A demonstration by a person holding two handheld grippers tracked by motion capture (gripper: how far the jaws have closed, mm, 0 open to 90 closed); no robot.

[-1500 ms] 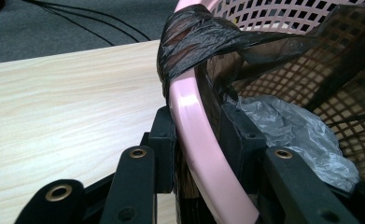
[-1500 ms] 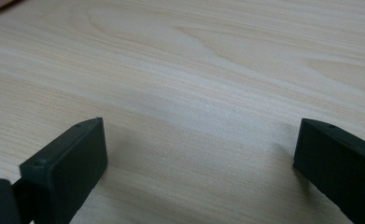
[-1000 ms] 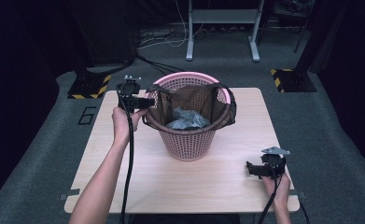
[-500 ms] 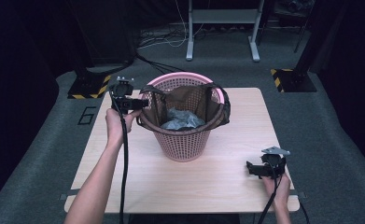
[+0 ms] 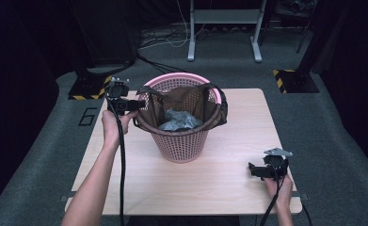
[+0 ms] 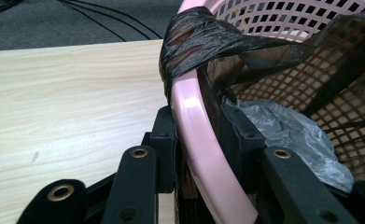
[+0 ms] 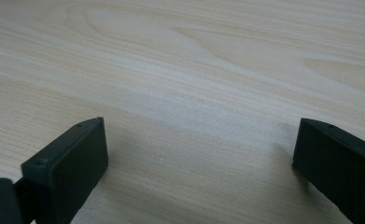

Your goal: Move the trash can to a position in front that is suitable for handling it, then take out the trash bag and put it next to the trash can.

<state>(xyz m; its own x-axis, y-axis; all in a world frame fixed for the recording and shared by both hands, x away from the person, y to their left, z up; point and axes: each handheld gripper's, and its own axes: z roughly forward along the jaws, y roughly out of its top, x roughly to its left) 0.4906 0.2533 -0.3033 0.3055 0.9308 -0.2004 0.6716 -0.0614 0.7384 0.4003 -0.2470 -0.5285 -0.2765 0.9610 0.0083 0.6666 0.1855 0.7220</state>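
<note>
A pink lattice basket [image 5: 181,141] stands on the wooden table [image 5: 125,179], lined with a dark see-through bag [image 5: 181,101] whose edge is knotted over the rim [image 6: 194,42]. Crumpled grey plastic [image 5: 179,120] lies inside it. My left gripper [image 5: 137,103] sits at the basket's left rim [image 6: 189,126], one jaw outside and one inside, shut on the rim and the bag film. In the left gripper view the gripper [image 6: 196,116] straddles that pink rim. My right gripper [image 5: 252,170] rests near the table's front right, open over bare wood [image 7: 199,140].
Beyond the table's far edge the floor carries cables [image 5: 163,42], a grey stand [image 5: 224,28] and yellow-black striped bases [image 5: 87,89]. Bare tabletop lies in front of the basket and to its right.
My left gripper has shifted a little to the left, and the basket's rim has come along with it. The right gripper has stayed put.
</note>
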